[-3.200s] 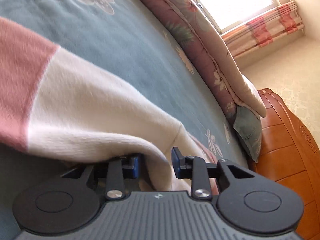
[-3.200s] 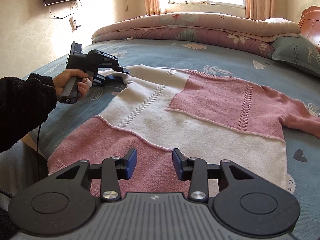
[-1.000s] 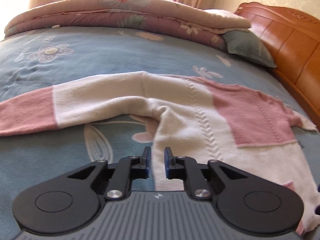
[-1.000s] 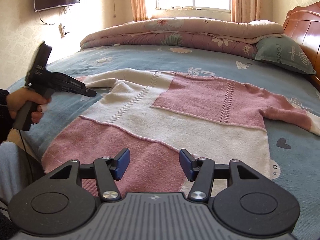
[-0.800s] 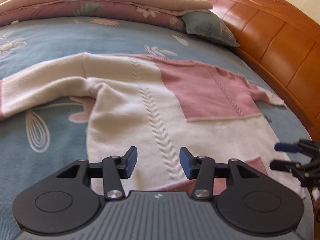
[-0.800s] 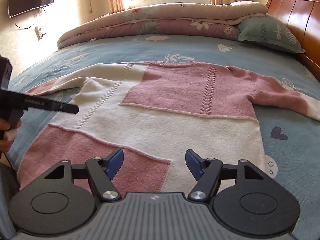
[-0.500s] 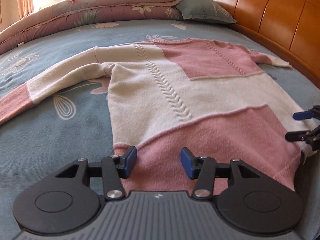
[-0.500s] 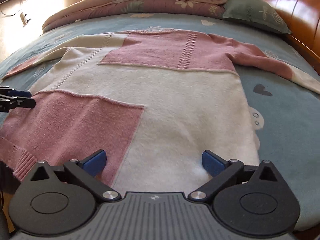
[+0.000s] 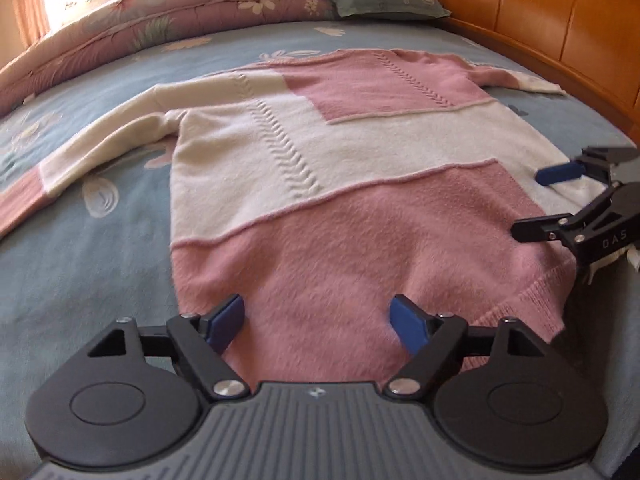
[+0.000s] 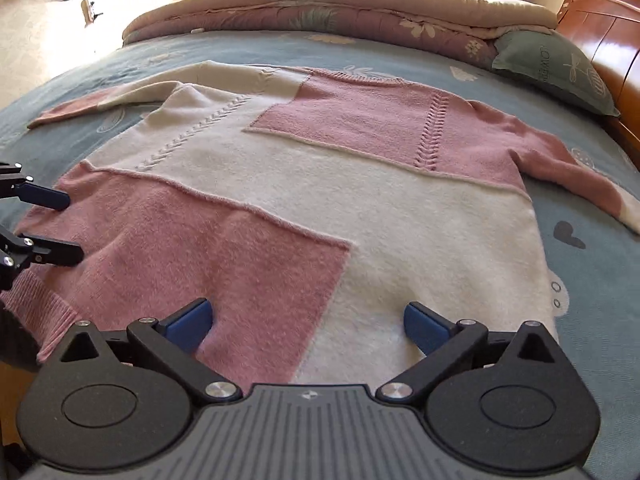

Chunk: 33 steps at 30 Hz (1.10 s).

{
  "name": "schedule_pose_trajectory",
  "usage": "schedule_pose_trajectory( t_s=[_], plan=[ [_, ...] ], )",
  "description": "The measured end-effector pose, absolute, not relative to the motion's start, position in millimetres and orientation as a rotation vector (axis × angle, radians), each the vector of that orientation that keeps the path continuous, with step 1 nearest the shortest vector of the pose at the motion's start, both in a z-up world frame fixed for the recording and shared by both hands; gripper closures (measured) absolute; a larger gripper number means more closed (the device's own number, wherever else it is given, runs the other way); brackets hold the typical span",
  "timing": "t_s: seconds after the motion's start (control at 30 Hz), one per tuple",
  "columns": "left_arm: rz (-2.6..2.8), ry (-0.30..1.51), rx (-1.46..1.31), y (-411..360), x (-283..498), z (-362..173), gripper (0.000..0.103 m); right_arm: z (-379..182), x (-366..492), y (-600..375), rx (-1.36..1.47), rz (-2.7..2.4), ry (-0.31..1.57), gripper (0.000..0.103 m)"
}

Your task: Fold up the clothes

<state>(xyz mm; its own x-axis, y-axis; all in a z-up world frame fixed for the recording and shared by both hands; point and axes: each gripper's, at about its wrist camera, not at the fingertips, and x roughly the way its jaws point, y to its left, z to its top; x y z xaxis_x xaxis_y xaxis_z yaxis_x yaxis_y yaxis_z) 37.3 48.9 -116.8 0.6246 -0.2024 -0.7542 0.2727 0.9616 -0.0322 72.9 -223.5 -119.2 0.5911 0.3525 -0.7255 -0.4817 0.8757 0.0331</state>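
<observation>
A pink and cream knitted sweater (image 9: 320, 184) lies flat, front up, on the blue bedspread (image 9: 80, 260), both sleeves spread out. My left gripper (image 9: 318, 320) hovers low over the pink hem corner; its jaws are opening and the pads press on nothing. The right wrist view shows it at the left edge (image 10: 60, 226). My right gripper (image 10: 308, 322) stands wide open over the hem of the sweater (image 10: 320, 200), where pink meets cream, gripping nothing. From the left wrist view it shows at the right (image 9: 540, 202).
A folded floral quilt (image 10: 340, 0) and a green pillow (image 10: 552, 68) lie at the far end of the bed. A wooden headboard (image 9: 560, 20) runs along the right. The near edge of the bed is just under both grippers.
My left gripper has swung from the left sleeve and armpit area over to the hem, and its jaws have widened. My right gripper has spread wide and sunk closer to the hem.
</observation>
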Motion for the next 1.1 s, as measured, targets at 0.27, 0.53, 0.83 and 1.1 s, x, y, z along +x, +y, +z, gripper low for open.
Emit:
schedule_pose_trajectory(
  t_s=[0.27, 0.53, 0.83, 1.1],
  plan=[
    [-0.349, 0.778, 0.029, 29.3, 46.0, -85.5, 0.022, -112.5, 65.6, -237.7, -0.113, 0.427, 0.823, 0.0],
    [-0.272, 0.852, 0.091, -6.7, 49.5, -120.3, 0.015, -115.5, 64.8, -251.5, -0.056, 0.382, 0.803, 0.0],
    [-0.265, 0.859, -0.014, 11.0, 52.9, -94.2, 0.01, -122.2, 42.2, -266.3, -0.039, 0.323, 0.766, 0.0],
    [-0.359, 0.783, -0.031, 11.2, 128.6, -63.7, 0.01, -116.3, 47.6, -266.3, -0.027, 0.317, 0.803, 0.0]
  ],
)
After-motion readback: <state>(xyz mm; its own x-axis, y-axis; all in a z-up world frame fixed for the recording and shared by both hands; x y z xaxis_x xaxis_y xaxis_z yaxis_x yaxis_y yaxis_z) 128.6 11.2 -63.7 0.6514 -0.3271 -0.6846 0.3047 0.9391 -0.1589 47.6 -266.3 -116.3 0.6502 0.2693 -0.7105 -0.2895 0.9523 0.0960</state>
